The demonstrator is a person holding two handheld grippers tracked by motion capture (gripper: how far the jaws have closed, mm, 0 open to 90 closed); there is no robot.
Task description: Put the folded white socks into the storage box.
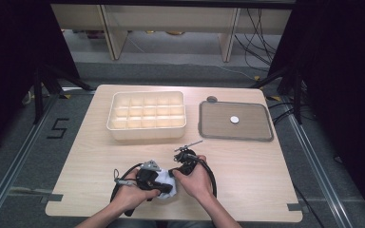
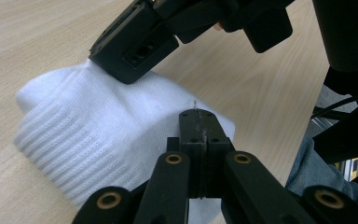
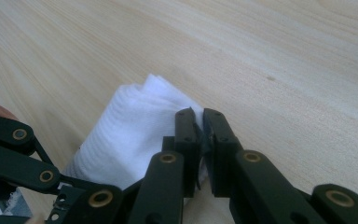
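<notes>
Currently we see both grippers down at the near edge of the wooden table [image 1: 247, 185], working on one white knit cloth [image 1: 165, 186], probably a folded sock or glove, ribbed at one end. From the high view the cloth lies on the tabletop between the person's two hands, mostly covered by them. Left gripper [image 2: 199, 122]: jaws pressed together, with a thin bit of white fabric pinched in the seam at the tips, so we read it as clamped on the cloth's edge. In the left gripper view the cloth spreads out left of those jaws, ribbed cuff nearest the camera, and the other gripper's black jaw sits on the cloth's far side, touching it. Right gripper [image 3: 199, 116]: jaws nearly together, narrow gap between them, white fabric caught in that gap; we read it as gripping the cloth as well. In the right gripper view the cloth bunches to the left of the jaws. Farther back on the table: a cream divider tray [image 1: 147, 115] with a grid of compartments, and beside it to the right, apart from it, a flat grey lid [image 1: 235, 120] with a small white disc [image 1: 235, 119] at its middle. Floor left of the table has a "5" marked in tape [image 1: 58, 128].
</notes>
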